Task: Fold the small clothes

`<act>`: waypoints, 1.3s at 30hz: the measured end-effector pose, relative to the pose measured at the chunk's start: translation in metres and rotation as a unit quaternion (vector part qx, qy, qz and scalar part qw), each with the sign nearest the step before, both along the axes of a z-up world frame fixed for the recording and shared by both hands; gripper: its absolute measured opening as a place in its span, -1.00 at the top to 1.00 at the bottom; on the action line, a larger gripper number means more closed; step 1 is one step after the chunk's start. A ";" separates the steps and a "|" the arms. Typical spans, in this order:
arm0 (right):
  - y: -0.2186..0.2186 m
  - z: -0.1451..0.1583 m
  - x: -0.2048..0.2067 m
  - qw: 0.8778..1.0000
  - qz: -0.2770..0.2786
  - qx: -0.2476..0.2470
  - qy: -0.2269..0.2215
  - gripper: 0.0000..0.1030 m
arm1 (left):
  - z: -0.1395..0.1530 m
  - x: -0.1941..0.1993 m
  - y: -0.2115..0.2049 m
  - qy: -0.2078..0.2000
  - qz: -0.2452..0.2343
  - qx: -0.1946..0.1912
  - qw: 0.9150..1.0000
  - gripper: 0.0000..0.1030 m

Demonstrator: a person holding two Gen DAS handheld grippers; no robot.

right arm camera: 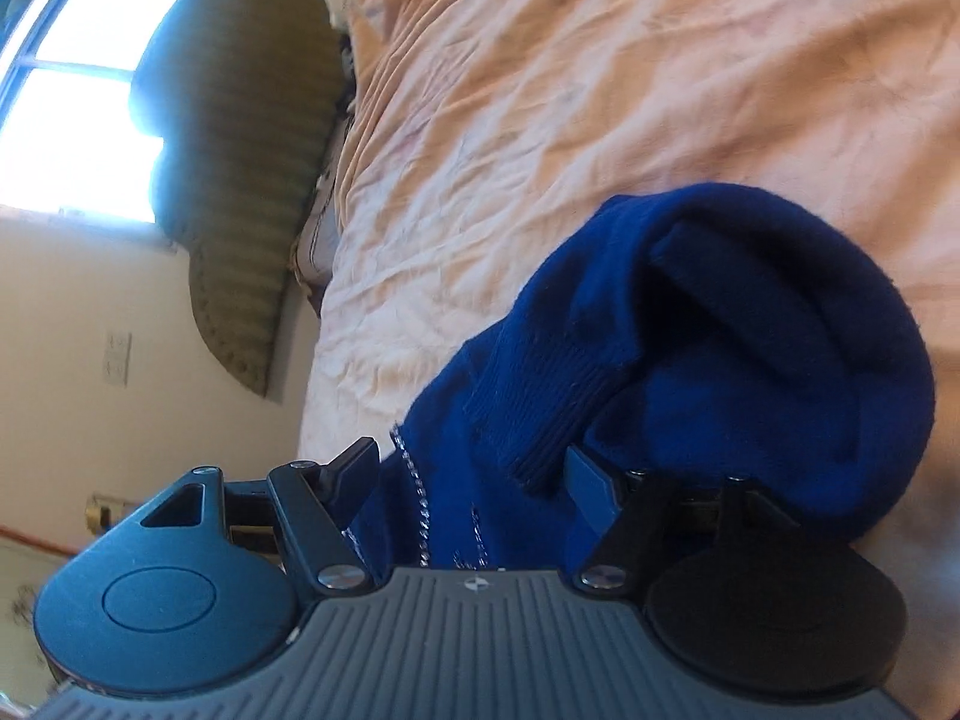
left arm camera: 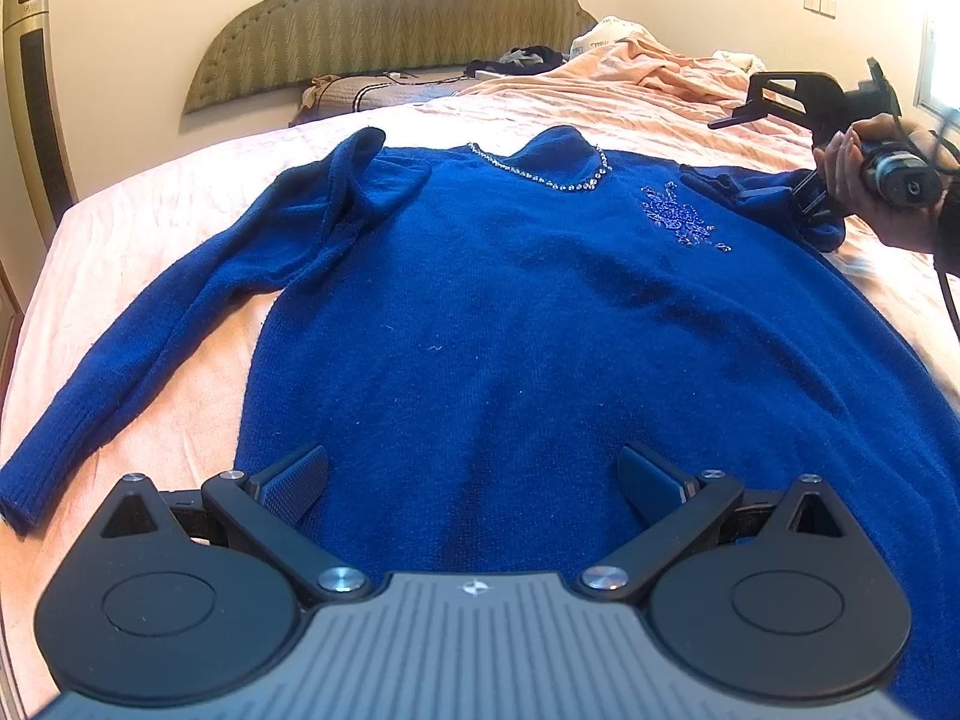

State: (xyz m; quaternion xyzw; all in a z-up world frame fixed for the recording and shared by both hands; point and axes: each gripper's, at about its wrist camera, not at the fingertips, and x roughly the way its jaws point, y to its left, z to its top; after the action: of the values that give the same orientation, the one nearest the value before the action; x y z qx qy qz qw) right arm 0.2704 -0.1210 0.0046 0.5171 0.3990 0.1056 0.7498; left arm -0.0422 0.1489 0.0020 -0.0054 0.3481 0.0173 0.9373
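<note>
Step in hand looks like the first fold: sweater [left arm camera: 540,312] lies flat, front up, on the bed [left arm camera: 180,192], and the sleeve on the right-hand side is being brought in. Next move likely needs that sleeve laid across the chest, then the other sleeve [left arm camera: 150,324] folded in too.

Left tongs [left arm camera: 474,480] hover just over the hem, spread wide, holding nothing; can't tell if the tips touch the knit.

Right tongs [right arm camera: 474,474], turned sideways, also sit well apart, with the bunched sleeve [right arm camera: 750,360] and its ribbed cuff [right arm camera: 540,414] between the fingers, near the beaded neckline [right arm camera: 414,498]. Not pinching as far as visible. A hand [left arm camera: 870,186] grips that tool.

Farther up the bed: rumpled blanket [left arm camera: 660,78], pillow [left arm camera: 372,90], headboard [left arm camera: 390,18].
</note>
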 end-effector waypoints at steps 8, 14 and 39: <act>0.000 -0.023 0.001 0.999 -0.033 -0.007 0.021 0.55 | 0.000 0.000 0.000 0.000 0.000 0.000 1.000 -1.00; -0.005 -0.022 -0.014 0.998 -0.064 0.008 -0.028 0.78 | 0.001 -0.001 0.001 -0.002 -0.001 -0.008 1.000 -1.00; 0.010 -0.018 -0.194 0.990 0.063 0.044 -0.122 -0.07 | -0.002 0.112 0.029 0.060 0.050 -0.460 0.884 -1.00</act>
State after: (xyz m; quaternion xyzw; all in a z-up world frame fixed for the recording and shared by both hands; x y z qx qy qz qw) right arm 0.0768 -0.1111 -0.0139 0.5065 0.3315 0.2318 0.7614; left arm 0.0701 0.1783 -0.0002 -0.4522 0.3722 -0.0981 0.8046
